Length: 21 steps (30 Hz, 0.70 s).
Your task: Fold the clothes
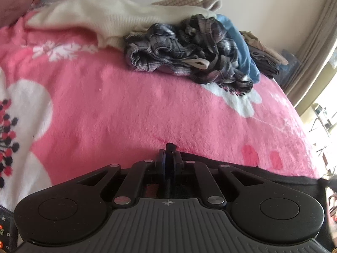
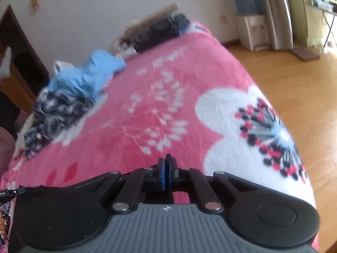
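Observation:
A black garment (image 1: 263, 177) lies stretched along the near edge of the pink flowered blanket (image 1: 126, 109). My left gripper (image 1: 169, 154) is shut on it, and a tuft of black cloth pokes up between the pads. In the right wrist view my right gripper (image 2: 167, 162) is also shut, with a bit of black cloth showing at its tip. The black garment (image 2: 40, 189) trails off to its left. Both grippers are low over the blanket (image 2: 126, 126). Most of the garment is hidden under the gripper bodies.
Unfolded clothes are heaped at the back: a cream sweater (image 1: 105, 19), a plaid shirt (image 1: 189, 48) and a blue garment (image 1: 242, 42), also seen as blue garment (image 2: 88, 78). Dark folded clothes (image 2: 160, 31) sit at the bed's far end. Wooden floor (image 2: 294, 73) lies to the right.

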Tool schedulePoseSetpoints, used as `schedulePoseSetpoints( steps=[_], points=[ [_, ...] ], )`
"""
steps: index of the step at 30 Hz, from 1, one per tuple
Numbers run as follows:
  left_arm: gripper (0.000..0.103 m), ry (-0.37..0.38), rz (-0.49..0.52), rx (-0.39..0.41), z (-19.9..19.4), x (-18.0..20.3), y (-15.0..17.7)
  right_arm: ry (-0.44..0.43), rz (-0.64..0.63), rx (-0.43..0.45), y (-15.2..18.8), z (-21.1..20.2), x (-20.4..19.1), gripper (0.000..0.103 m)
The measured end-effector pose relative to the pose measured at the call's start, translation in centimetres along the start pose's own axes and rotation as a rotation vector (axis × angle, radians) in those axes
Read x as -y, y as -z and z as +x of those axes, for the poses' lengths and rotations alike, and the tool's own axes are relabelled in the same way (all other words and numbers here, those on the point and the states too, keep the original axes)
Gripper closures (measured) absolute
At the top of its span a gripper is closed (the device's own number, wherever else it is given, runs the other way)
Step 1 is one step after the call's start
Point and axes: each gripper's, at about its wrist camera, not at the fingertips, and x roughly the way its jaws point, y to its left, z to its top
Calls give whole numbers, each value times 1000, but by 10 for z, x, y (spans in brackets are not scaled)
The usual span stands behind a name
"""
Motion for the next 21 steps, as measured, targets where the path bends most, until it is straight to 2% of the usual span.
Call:
schedulePoseSetpoints(
  steps=[2, 3, 4, 6, 7, 12, 14, 18, 21],
  points=[
    [77, -1, -12, -7, -2, -1, -2, 3, 21, -18, 2, 2, 3, 94],
    [72, -2, -18, -10, -3, -1, -4, 1, 39, -19, 2, 0, 5, 87],
    [65, -17, -17, -2, -7, -1, -4, 7, 58, -12, 1, -5, 7, 75],
    [53, -44, -19, 12, -14, 0, -4, 40, 82, 19, 1, -17, 11, 64],
    [48, -57, -20, 18, -18, -1, -4, 52, 89, 30, 1, -24, 13, 64],
    [48, -69, -23, 24, -47, -2, -4, 62, 168, 71, 5, -75, 31, 64],
    [44, -79, -10, 21, -61, 1, -3, 58, 207, 102, 11, -103, 36, 64],
    [41, -99, 9, 21, -94, 10, 6, 24, 275, 145, 37, -159, 38, 63],
    [39, -120, 18, -19, -114, 15, 22, 19, 264, 130, 61, -186, 30, 63]
  ],
)
